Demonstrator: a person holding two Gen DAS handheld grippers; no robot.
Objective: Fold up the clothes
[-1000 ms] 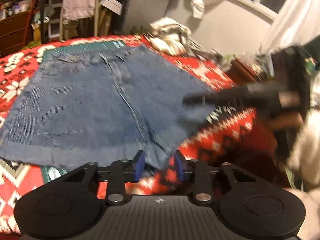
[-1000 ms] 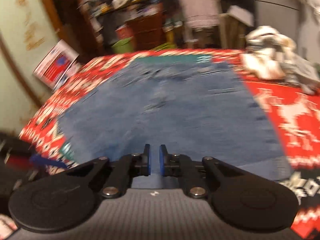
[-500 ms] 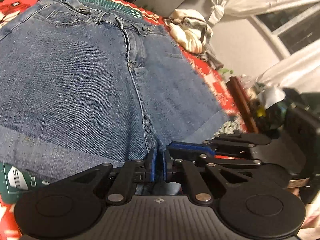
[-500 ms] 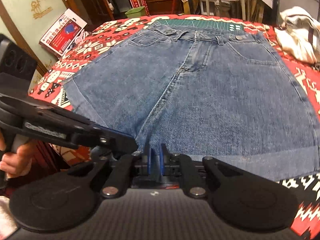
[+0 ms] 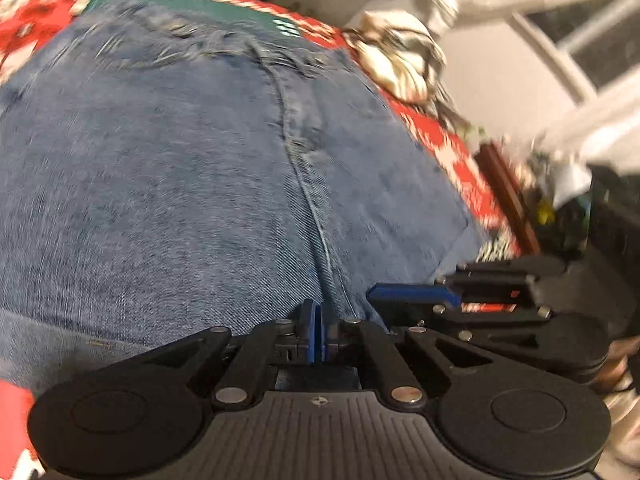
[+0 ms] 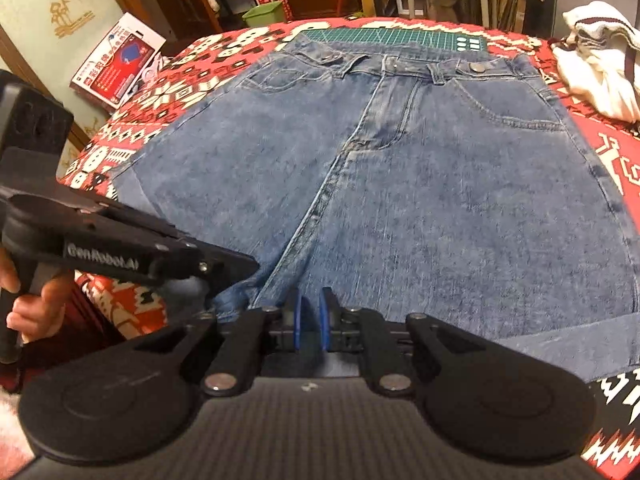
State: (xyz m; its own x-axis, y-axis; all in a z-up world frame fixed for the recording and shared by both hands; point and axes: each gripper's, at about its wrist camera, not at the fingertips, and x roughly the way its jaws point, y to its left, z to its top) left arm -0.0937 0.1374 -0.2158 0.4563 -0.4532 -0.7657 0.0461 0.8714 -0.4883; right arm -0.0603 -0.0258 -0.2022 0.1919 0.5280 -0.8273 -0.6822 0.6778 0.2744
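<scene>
Blue denim shorts (image 6: 420,184) lie flat on the red patterned cloth (image 6: 160,92), waistband far, leg hems near. My right gripper (image 6: 310,320) is shut on the near hem at the crotch, with denim between its blue pads. My left gripper (image 5: 317,336) is shut on the shorts (image 5: 180,200) at the same crotch seam. The two grippers sit side by side: the right gripper (image 5: 384,296) shows just right of the left one, and the left gripper (image 6: 240,268) reaches in from the left, held by a hand (image 6: 24,300).
A green cutting mat (image 6: 392,36) lies under the waistband. A bundled white garment (image 6: 600,76) rests on the cloth at the far right. A red and white box (image 6: 116,64) leans past the table's left edge. Cluttered shelves stand behind.
The left gripper, open a second ago, has shut on the shorts at the crotch. Both grippers came together at the near hem. The left view is blurred by motion now.
</scene>
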